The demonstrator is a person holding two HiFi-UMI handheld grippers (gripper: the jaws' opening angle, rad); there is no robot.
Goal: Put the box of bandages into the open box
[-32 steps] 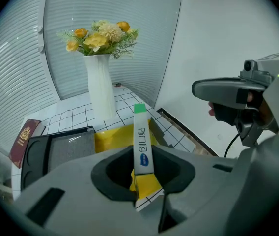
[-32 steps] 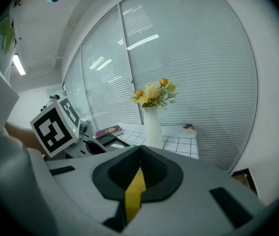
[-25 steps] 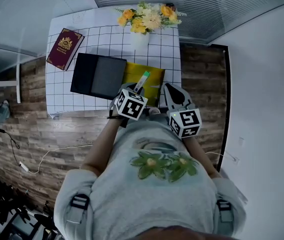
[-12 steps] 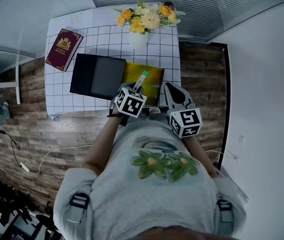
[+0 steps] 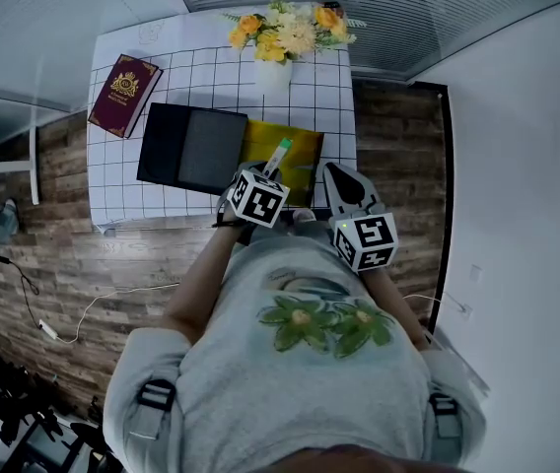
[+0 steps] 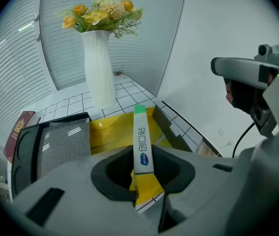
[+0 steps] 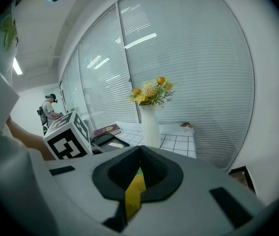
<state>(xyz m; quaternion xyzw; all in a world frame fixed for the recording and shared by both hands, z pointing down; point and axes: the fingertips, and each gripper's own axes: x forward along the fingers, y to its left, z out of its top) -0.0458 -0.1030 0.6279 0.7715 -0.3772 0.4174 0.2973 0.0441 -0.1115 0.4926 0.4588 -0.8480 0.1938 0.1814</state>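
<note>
The box of bandages (image 6: 142, 140) is a slim white carton with a green end, and it also shows in the head view (image 5: 280, 154). My left gripper (image 6: 142, 167) is shut on its near end, and the carton points away and upward. It hangs over a yellow box (image 6: 112, 132) with open flaps, which lies at the table's front (image 5: 298, 150). Left of the yellow box lies a flat black open box (image 5: 191, 149) with a grey lining (image 6: 63, 144). My right gripper (image 5: 339, 179) is at the table's front right corner with its jaws together and nothing in them (image 7: 139, 154).
A white vase of yellow flowers (image 5: 275, 67) stands at the back of the white grid tablecloth (image 5: 122, 180). A dark red book (image 5: 124, 95) lies at the back left. Wooden floor surrounds the table, and a white wall is close on the right. A person stands far off (image 7: 48, 109).
</note>
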